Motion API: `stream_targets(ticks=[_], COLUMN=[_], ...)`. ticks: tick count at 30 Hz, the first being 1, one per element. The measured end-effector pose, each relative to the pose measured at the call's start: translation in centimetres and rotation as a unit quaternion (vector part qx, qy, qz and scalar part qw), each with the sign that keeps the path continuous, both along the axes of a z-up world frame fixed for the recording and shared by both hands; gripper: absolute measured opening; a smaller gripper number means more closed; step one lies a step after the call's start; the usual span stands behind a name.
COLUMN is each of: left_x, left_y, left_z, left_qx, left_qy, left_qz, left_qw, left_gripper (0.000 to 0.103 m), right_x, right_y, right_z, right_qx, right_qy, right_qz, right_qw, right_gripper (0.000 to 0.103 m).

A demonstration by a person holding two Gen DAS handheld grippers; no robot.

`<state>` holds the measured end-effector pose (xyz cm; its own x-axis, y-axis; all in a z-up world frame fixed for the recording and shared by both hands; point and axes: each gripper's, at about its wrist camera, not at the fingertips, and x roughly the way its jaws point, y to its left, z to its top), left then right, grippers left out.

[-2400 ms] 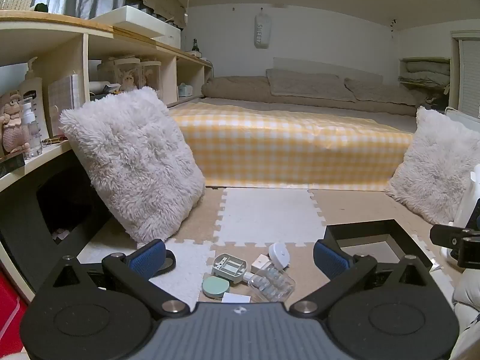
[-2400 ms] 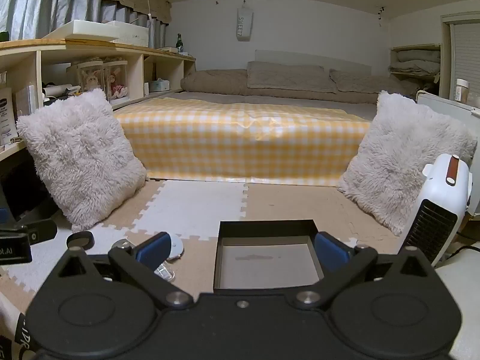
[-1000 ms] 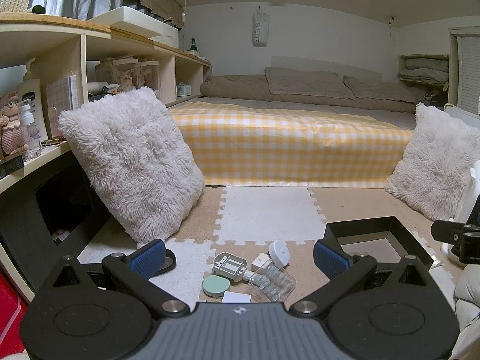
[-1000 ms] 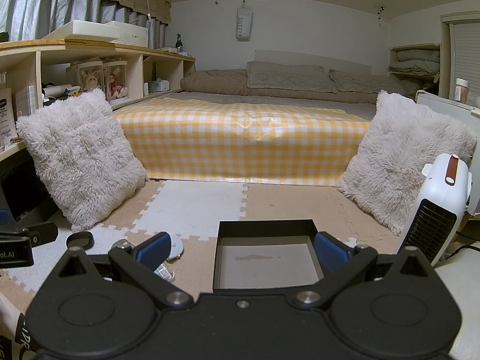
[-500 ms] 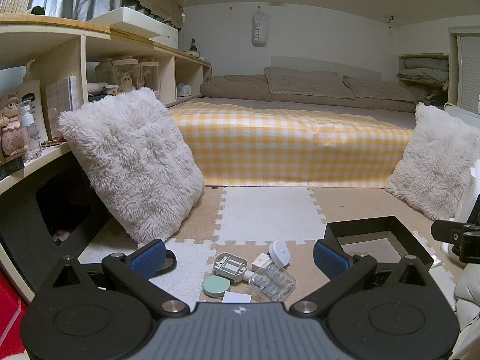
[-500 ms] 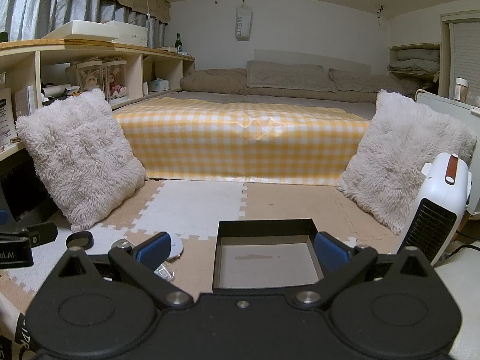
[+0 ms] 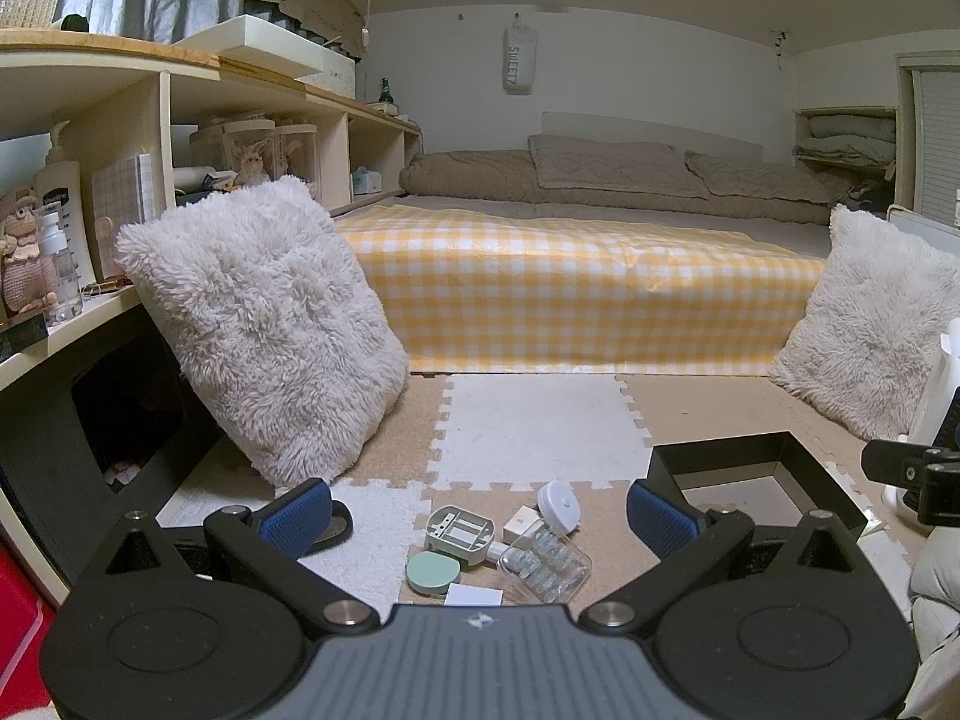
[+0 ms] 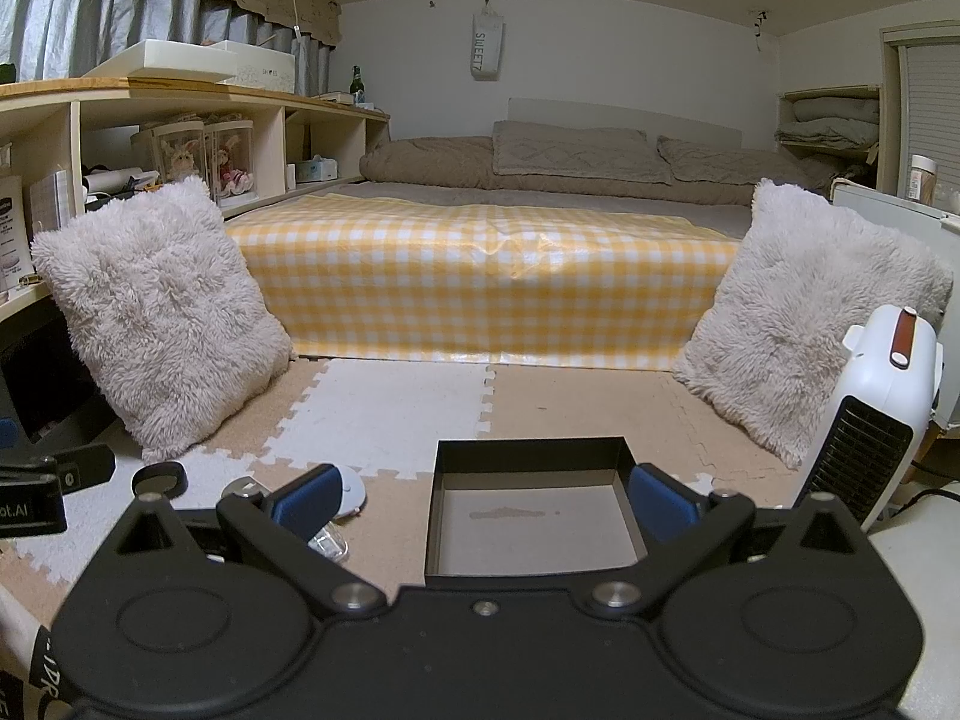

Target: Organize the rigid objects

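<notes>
Beyond both pairs of fingers a bed with a yellow checked cover (image 7: 576, 288) fills the far side of the room, and a fluffy white cushion (image 7: 264, 330) leans against the shelving (image 7: 162, 120) ahead and to the left of the left gripper's fingers. A second fluffy cushion (image 8: 804, 312) stands ahead and to the right of the right gripper's fingers, with a white fan heater (image 8: 870, 408) just right of the right finger. The floor is covered in foam puzzle mats (image 7: 540, 420).

The black open box (image 8: 531, 516) sits on the mat straight ahead of the right gripper (image 8: 483, 498), between its spread blue-padded fingers, which hold nothing. The left gripper (image 7: 480, 507) is likewise wide apart and empty.

Between and just ahead of the left fingers lies a small cluster on the mat: a clear plastic case (image 7: 546, 561), a grey-green plastic frame (image 7: 459, 534) touching it, a round mint-green lid (image 7: 433, 573), a round white puck (image 7: 559, 500), a white adapter (image 7: 521, 533) and a white card (image 7: 474, 597). A black ring (image 8: 159, 478) lies by the left finger.
</notes>
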<state>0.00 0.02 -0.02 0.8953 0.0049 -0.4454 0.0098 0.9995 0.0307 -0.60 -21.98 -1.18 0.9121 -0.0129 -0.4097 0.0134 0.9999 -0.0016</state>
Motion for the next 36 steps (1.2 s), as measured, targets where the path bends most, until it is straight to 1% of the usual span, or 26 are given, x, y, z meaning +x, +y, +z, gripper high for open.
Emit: stream_targets(ticks=[27,32,33,36], left_x=[0.01,0.22,0.03,0.22], left_y=[-0.01,0.09,0.09,0.21], left_z=[0.00,0.35,0.38,0.66], left_qx=[0.001,-0.009,-0.009,-0.012], left_qy=[0.000,-0.001,0.000,-0.003], left_qz=[0.002,0.010,0.011,0.013], left_qw=[1.0000,0.9999,0.9999,0.9998], left_gripper=[0.103,0.103,0.103,0.103], right_x=[0.02,0.05,0.09,0.03], right_y=[0.02,-0.06,-0.34,-0.51], right_z=[0.10,0.16,-0.27,0.24], right_qx=[0.000,0.001,0.001,0.011], right_qy=[0.001,0.001,0.002,0.005], right_qz=[0.000,-0.001,-0.002,-0.004], right_qw=[1.000,1.000,1.000,1.000], right_gripper=[0.103,0.103,0.103,0.103])
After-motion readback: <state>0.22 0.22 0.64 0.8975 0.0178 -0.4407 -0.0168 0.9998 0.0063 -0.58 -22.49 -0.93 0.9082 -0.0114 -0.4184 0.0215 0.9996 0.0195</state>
